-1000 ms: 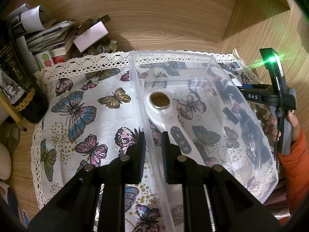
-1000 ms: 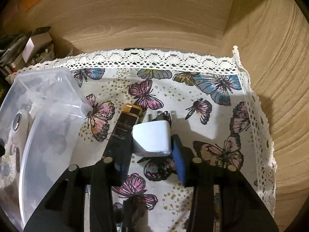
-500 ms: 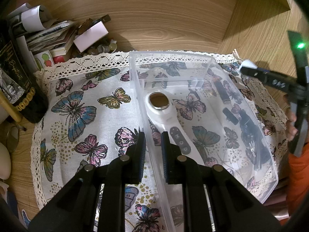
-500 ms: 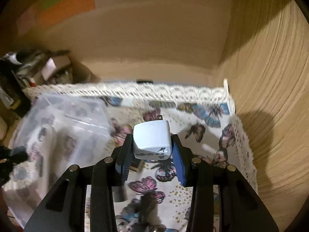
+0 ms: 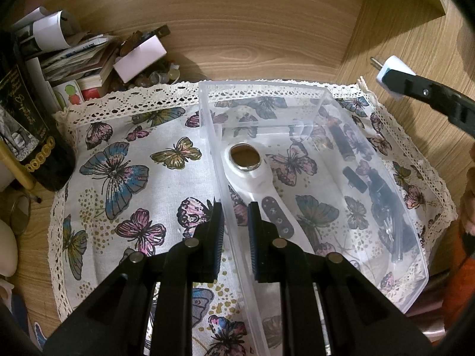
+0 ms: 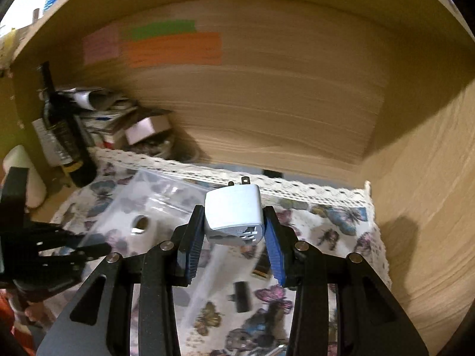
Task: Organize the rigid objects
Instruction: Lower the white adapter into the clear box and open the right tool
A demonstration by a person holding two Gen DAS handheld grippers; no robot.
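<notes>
A wood-grain alcove encloses the scene, its table covered by a butterfly-print cloth (image 5: 118,178) with a lace border.

Nearest the left wrist camera, the left gripper (image 5: 234,225) straddles the near left wall of a clear plastic bin (image 5: 368,184), one finger outside and one inside, clamped on that wall. Inside the bin lies a white handheld device (image 5: 258,184) with a round opening at its head and a dark button strip on its handle. Dark objects show through the bin's right side, among them a small black block (image 5: 354,179) and a dark tube (image 5: 343,142); whether they lie inside or just beyond the wall cannot be told.

In the right wrist view, the right gripper (image 6: 234,234) is closed on a white plug adapter (image 6: 234,218), held in the air above the cloth to the right of the bin, its two metal prongs pointing away toward the back wall.

Farther back on the left stands a dark wine bottle (image 5: 26,124) beside a pile of papers and small boxes (image 5: 98,59). Coloured sticky notes (image 6: 172,47) are stuck on the back wall.
</notes>
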